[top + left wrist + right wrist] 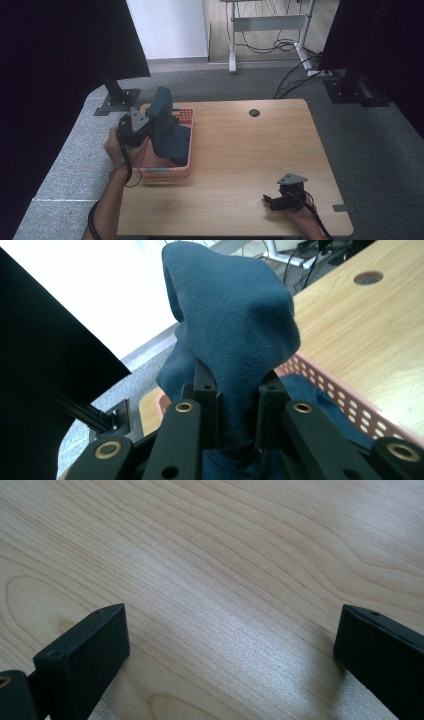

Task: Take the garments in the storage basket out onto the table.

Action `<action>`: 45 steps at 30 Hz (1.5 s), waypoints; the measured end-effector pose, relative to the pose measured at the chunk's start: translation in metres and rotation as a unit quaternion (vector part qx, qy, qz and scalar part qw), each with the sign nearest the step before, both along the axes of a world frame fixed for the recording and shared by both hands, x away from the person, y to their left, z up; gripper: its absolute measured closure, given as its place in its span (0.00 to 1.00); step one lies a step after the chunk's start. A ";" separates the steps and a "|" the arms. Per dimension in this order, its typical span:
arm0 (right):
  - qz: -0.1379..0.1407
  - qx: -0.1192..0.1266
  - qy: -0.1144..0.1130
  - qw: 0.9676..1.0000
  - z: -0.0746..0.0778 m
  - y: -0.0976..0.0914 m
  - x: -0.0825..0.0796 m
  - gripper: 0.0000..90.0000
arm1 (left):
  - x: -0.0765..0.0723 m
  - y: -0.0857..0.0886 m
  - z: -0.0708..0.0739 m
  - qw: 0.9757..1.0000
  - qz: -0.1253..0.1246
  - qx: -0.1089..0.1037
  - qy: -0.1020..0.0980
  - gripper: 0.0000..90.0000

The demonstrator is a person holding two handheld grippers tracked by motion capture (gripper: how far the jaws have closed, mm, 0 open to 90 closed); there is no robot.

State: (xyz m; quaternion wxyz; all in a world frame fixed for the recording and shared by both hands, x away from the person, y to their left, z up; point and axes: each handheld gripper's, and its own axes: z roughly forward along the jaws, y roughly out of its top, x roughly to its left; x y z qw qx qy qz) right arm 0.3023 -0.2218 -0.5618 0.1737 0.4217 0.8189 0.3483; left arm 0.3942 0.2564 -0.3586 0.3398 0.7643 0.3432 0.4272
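at the left of the frame the left gripper [150,126] is clamped on a dark teal cloth [167,131], lifted above the pink basket [167,173]. lower right, the right gripper [270,201] rests wide open, empty, on the bench [240,150].

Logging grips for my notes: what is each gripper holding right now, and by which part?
The left gripper pinches a bunched fold of the dark blue cloth over the pink basket. The right gripper is open, holding nothing.
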 end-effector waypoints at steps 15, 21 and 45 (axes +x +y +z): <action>0.000 0.000 0.000 1.000 0.000 0.000 0.000 0.01 | -0.010 -0.008 0.031 0.999 -0.014 -0.026 -0.039 0.85; 0.000 0.000 0.000 1.000 0.000 0.000 0.000 0.01 | -0.013 -0.012 0.038 0.998 -0.018 -0.028 -0.049 0.85; -0.001 0.000 0.000 1.000 0.000 0.000 0.000 0.01 | -0.016 -0.021 0.061 0.995 -0.019 -0.052 -0.078 0.85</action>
